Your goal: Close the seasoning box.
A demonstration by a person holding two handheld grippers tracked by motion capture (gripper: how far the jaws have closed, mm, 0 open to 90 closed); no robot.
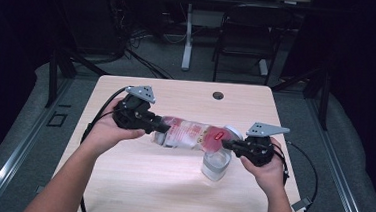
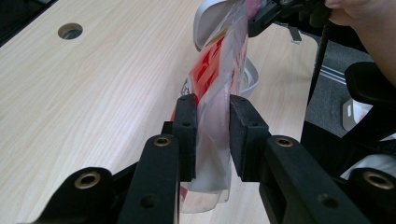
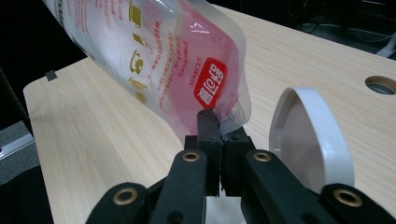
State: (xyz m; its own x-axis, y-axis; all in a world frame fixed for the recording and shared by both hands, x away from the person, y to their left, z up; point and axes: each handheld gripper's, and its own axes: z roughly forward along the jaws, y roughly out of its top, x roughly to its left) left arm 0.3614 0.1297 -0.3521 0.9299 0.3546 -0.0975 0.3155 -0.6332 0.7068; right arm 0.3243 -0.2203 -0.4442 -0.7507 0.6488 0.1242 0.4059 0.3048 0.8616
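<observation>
Your left gripper jaws clamp the clear red-printed plastic pouch at its end, above the pale wood table; your right gripper grips its far end, white lid beside.

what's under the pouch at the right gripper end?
A clear container stands on the table under the pouch, its white lid tilted beside. Its contents can't be made out.

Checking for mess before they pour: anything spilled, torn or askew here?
No spill or tear shows. The pouch hangs level between the left claw and right claw above the clear container; the white lid stands on edge beside it.
</observation>
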